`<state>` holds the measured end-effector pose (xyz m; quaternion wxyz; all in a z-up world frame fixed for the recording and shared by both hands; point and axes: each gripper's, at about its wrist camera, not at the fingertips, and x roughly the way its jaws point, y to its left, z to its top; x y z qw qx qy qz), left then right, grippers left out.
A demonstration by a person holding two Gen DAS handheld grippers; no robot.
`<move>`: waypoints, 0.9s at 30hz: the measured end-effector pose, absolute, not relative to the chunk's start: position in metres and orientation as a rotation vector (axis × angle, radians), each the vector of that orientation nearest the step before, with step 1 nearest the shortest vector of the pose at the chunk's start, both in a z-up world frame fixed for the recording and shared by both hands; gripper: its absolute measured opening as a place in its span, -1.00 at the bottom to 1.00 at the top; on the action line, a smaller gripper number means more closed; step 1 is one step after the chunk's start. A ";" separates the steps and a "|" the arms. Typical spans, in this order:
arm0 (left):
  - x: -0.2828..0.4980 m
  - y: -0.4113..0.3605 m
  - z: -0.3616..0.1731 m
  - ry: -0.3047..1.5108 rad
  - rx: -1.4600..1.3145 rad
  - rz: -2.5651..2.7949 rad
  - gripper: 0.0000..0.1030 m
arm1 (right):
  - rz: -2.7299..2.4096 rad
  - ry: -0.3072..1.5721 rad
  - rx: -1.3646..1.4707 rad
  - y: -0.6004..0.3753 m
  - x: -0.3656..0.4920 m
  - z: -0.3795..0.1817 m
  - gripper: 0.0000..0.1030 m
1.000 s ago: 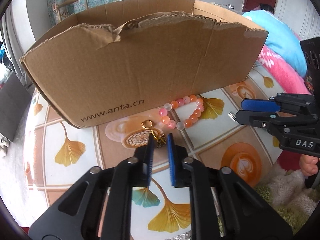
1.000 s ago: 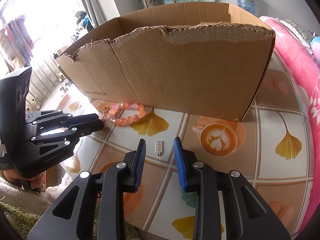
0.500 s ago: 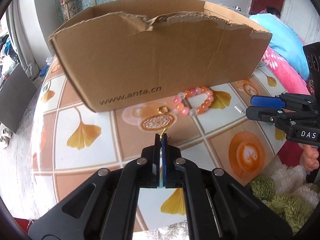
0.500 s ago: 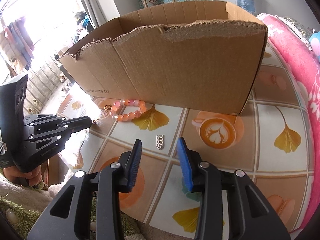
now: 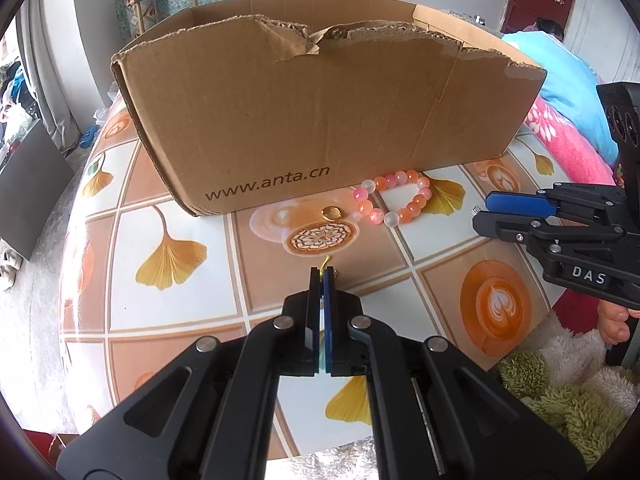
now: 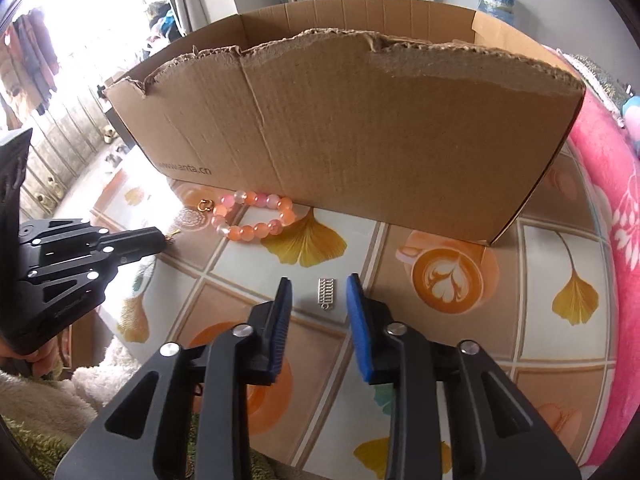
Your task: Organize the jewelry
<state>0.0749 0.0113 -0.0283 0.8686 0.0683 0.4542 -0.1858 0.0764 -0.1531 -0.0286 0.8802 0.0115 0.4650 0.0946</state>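
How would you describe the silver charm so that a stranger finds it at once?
Start at the cardboard box on the table. In front of it, nearer than the bead bracelet, lies the silver charm. It is the only flat, silver, ladder-patterned rectangle; its neighbours are round and coloured.

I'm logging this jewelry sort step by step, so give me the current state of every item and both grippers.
Left gripper: shut on a small gold earring, lifted off the table.
Right gripper: open, jaws just narrowing, astride the silver charm, not gripping.
Silver charm: flat on the table.
Bead bracelet: on the table beside the box.
Gold ring: on the table.
Cardboard box: upright, open-topped.
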 end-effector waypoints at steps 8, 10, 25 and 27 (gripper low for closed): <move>0.075 0.011 -0.029 0.949 0.140 -0.391 -0.98 | 0.166 0.981 -0.010 -0.148 0.082 -0.030 -0.84; 0.075 0.011 -0.029 0.949 0.140 -0.390 -0.98 | 0.173 0.984 -0.021 -0.145 0.083 -0.030 -0.87; 0.075 0.010 -0.029 0.948 0.146 -0.388 -0.98 | 0.180 0.983 -0.038 -0.141 0.083 -0.032 -0.90; 0.075 0.010 -0.029 0.947 0.144 -0.389 -0.98 | 0.181 0.981 -0.026 -0.143 0.083 -0.032 -0.91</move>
